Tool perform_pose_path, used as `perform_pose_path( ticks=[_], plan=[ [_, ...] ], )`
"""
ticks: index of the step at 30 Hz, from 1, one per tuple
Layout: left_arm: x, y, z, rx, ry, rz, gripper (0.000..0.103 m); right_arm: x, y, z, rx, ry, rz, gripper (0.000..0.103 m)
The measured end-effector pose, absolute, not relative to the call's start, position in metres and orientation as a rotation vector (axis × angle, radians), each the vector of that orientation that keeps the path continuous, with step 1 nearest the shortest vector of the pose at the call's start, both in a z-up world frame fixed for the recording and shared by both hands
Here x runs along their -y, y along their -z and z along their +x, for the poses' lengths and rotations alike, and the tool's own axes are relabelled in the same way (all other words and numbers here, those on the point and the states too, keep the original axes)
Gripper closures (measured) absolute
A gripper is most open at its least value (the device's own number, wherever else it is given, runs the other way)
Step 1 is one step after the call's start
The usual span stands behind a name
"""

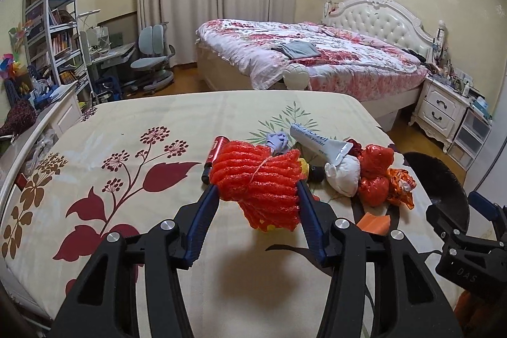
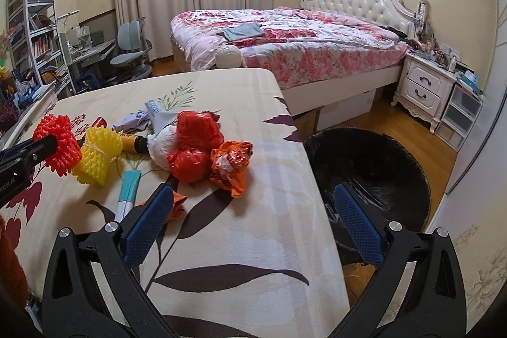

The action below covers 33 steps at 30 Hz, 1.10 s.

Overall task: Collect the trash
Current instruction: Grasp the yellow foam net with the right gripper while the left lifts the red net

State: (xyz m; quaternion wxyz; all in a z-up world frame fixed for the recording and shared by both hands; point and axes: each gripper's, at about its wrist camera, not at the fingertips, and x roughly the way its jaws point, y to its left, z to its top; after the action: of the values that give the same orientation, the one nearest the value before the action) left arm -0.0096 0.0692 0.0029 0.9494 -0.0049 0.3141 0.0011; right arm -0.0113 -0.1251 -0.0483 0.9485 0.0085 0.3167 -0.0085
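My left gripper (image 1: pixel 258 194) is shut on a red foam net (image 1: pixel 258 182) and holds it above the table's floral cloth (image 1: pixel 126 132); the net also shows in the right wrist view (image 2: pixel 58 143), tied to a yellow foam net (image 2: pixel 98 156). Behind lie a red plastic bag (image 2: pixel 196 144), an orange wrapper (image 2: pixel 233 167), a white wad (image 1: pixel 343 178), a white tube (image 1: pixel 317 141) and a red lighter (image 1: pixel 215 152). My right gripper (image 2: pixel 253 217) is open and empty over the table's right edge, beside a black-lined trash bin (image 2: pixel 370 167).
A teal tube (image 2: pixel 128 192) and an orange scrap (image 2: pixel 177 206) lie near my right gripper's left finger. Behind the table stand a bed (image 2: pixel 285 43), a nightstand (image 2: pixel 424 87), a desk chair (image 1: pixel 152 53) and bookshelves (image 1: pixel 54 21).
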Motion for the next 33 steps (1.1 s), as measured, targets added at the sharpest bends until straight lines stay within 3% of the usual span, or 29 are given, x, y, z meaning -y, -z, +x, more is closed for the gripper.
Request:
perform_pose_path(
  ticks=[26, 33],
  plan=[
    [-0.169, 0.004, -0.025, -0.624, -0.214, -0.053, 0.051, 0.009, 0.035, 0.007, -0.643, -0.215, -0.109, 0.005],
    [-0.209, 0.014, -0.023, -0.646, -0.282, -0.08, 0.051, -0.034, 0.038, 0.03, -0.677, -0.278, -0.107, 0.019]
  ],
)
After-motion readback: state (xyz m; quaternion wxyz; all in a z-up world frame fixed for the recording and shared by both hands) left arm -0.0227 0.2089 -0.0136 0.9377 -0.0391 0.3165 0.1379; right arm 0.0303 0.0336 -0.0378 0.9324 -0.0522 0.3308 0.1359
